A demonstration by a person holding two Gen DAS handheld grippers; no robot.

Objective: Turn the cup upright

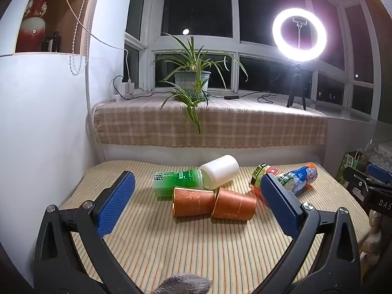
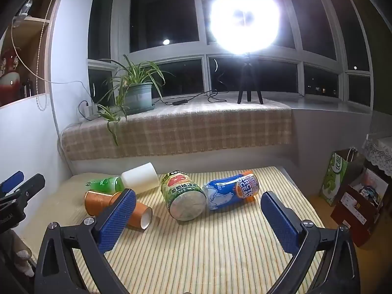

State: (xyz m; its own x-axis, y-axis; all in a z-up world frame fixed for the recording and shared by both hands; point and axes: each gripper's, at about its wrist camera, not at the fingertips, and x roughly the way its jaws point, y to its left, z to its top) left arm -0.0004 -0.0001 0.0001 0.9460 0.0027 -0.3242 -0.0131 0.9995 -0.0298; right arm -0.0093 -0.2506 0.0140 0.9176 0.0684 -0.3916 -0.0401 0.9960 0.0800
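Honestly, the biggest worry from where I stand is the crowding on the striped table: two brown cups lie on their sides, touching each other, with a green bottle and a white cup pressed in just behind them. The left gripper hangs wide open and empty, lined up on the pair, and I reckon closing on one cup would nudge its neighbour and set it rolling. The left brown cup sits against the rim of the right brown cup, so which one gets pinched looks chancy, and thin walls may crush or slip. The right gripper is also spread wide and holds nothing; it faces a fat green jar and a blue bottle, both lying down, away from the brown cups. Only the right view shows the white inside of a brown cup's mouth; the left view shows the pair unobstructed, which the right gripper's finger partly hides.
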